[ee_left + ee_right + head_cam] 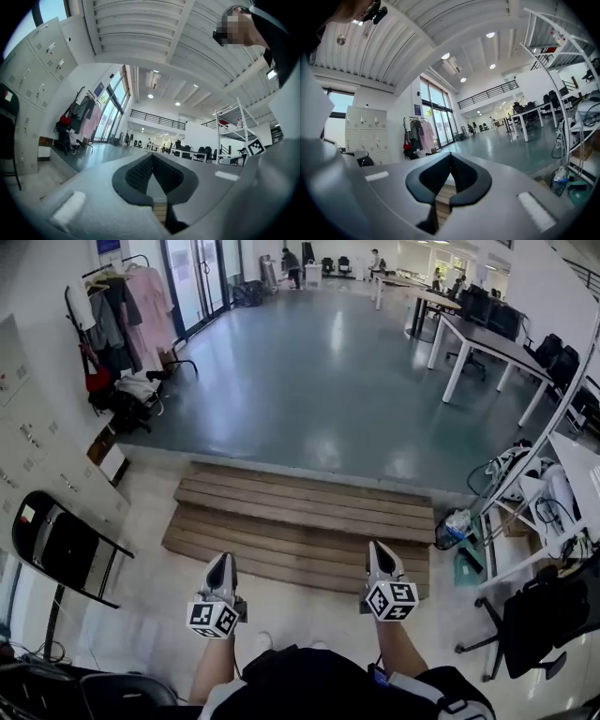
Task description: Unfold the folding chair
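Open-plan office w/ a glossy teal floor (319,371), white-legged desks (478,338) on the right, a clothes rack w/ hanging garments (117,310) on the left. Two low wooden plank steps (300,521) lead up to that floor.

Both bare forearms reach fwd from the bottom of the head view, roughly parallel, side by side. The left hand-held gripper (223,563) and the right hand-held gripper (378,549) point ahead toward the steps, approx level, marker cubes facing up at the camera.

Left jaws (152,157) are pressed together, nothing btwn them; same for the right jaws (450,157), tips meeting, empty.

The black folding chair w/ thin metal frame (56,549) stands folded flat, leaning against the grey lockers (37,456) at far left. It's well apart from the left hand-held gripper; neither one touches it.
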The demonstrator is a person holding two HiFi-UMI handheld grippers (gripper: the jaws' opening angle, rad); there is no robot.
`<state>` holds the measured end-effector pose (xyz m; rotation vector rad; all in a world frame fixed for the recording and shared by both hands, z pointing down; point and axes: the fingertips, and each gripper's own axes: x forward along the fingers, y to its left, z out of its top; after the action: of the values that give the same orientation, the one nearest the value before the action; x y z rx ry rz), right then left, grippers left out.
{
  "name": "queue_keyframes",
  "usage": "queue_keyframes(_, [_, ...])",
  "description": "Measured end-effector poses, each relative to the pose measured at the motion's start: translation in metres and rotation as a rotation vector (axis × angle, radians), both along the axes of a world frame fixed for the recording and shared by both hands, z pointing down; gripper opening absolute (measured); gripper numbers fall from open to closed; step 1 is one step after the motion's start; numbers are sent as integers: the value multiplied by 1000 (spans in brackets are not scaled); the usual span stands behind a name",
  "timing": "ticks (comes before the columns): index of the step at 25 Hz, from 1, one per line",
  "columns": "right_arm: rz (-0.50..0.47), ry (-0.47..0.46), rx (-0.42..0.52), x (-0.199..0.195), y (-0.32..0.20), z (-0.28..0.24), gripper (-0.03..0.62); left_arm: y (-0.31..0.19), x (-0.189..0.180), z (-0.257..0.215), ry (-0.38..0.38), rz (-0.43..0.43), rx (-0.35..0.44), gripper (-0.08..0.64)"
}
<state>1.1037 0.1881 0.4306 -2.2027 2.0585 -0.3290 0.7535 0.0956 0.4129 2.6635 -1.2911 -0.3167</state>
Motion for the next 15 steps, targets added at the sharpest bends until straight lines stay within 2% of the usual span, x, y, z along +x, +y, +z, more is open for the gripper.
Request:
queue_keyframes(4, [-122,-20,3,-37,-26,0,5,21,-32,-7,-24,-84,7,0])
queue_keyframes(8, [-228,-10,11,-80,-49,-10,5,32,-74,-9,-16,-181,0,0])
queue_keyframes(15, [-331,21,39,-167,-91,-35,5,23,-172,-18,-10,-322,17,0])
